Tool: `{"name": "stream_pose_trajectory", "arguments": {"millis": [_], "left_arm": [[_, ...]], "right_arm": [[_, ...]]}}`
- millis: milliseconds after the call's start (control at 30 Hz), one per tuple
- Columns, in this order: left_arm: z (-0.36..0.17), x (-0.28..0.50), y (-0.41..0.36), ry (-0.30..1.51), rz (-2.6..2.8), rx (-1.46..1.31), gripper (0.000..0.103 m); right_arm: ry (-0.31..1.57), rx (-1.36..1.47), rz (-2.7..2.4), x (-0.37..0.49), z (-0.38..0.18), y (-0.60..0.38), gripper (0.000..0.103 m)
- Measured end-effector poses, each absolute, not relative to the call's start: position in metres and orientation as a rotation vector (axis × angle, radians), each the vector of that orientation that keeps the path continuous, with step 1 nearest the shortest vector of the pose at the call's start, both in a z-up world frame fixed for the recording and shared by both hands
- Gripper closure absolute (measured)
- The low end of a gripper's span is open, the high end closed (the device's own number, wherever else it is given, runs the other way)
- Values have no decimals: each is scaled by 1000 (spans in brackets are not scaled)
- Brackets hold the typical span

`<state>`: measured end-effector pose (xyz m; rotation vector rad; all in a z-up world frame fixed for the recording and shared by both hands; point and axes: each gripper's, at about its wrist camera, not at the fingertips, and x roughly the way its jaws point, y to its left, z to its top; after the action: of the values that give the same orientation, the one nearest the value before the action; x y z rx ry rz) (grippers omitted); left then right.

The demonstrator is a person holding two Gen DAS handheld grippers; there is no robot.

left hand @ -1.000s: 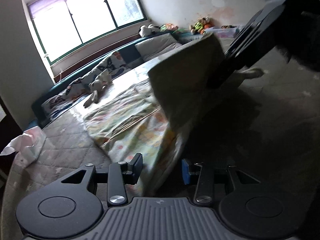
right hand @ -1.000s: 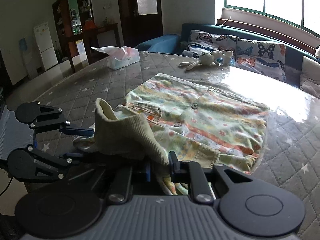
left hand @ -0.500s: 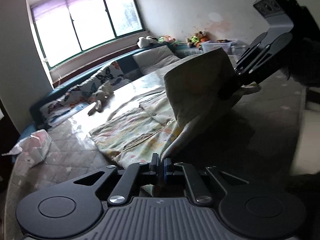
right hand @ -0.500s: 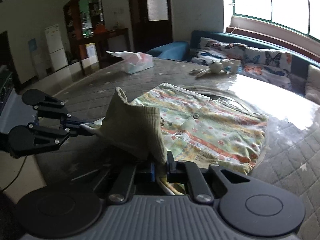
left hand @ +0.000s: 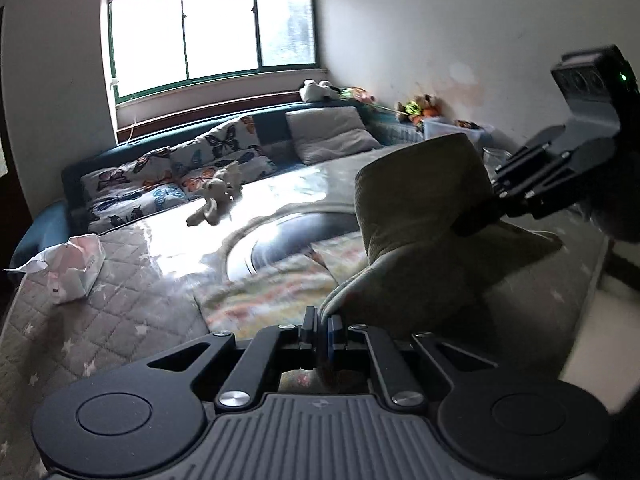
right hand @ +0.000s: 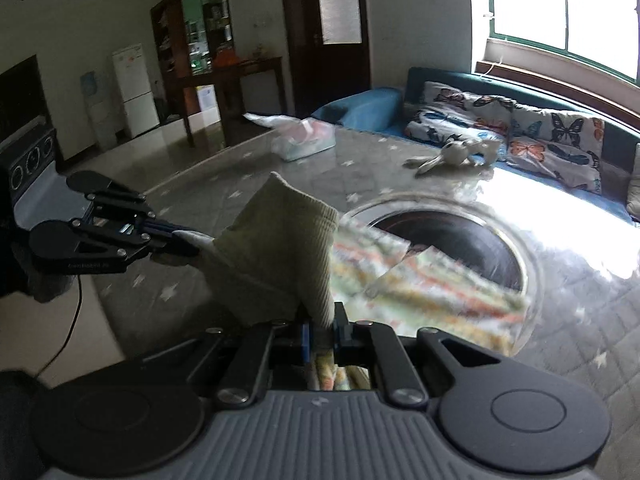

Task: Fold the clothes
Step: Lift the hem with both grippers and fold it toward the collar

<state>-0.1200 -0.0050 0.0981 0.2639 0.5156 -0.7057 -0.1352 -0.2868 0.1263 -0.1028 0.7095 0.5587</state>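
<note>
A small patterned jacket [right hand: 424, 280] with a beige ribbed hem [right hand: 288, 248] hangs lifted off the quilted table between both grippers. My left gripper [left hand: 322, 330] is shut on one corner of the hem [left hand: 420, 208]; it also shows at the left of the right wrist view [right hand: 176, 246]. My right gripper [right hand: 320, 334] is shut on the other corner; it shows at the right of the left wrist view [left hand: 480, 216]. The jacket's lower part [left hand: 272, 292] is blurred over the table.
A round dark inset [right hand: 452, 236] with a glass ring sits in the table middle. A tissue pack [left hand: 72, 268] lies at the table's left, also in the right wrist view [right hand: 304, 140]. A toy rabbit [left hand: 216, 196] lies near the far edge. A sofa with butterfly cushions [right hand: 520, 128] runs behind.
Both grippers have lifted the jacket up and drawn it towards the near edge, uncovering the round inset. The left gripper, open a second ago, has shut on the hem.
</note>
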Motion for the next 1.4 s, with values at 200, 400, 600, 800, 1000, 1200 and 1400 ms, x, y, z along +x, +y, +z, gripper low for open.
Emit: {"name": "stream_pose_trajectory", "arguments": {"millis": [200, 400, 600, 800, 1000, 1200, 1400], "left_arm": [[99, -53, -22, 562, -671, 265, 98], [79, 17, -37, 664, -636, 267, 98], [43, 64, -44, 772, -582, 221, 98], [33, 71, -43, 789, -552, 189, 96], [38, 78, -44, 774, -541, 209, 93], [36, 88, -39, 798, -482, 169, 73], [40, 89, -39, 758, -407, 210, 71]], "right_arm": [[761, -74, 532, -62, 126, -297, 94], [837, -65, 480, 5, 100, -298, 94], [880, 10, 396, 46, 62, -305, 86], [842, 52, 289, 52, 50, -326, 82], [764, 47, 235, 13, 58, -339, 73], [810, 80, 170, -3, 32, -353, 73], [800, 156, 131, -6, 21, -365, 73]]}}
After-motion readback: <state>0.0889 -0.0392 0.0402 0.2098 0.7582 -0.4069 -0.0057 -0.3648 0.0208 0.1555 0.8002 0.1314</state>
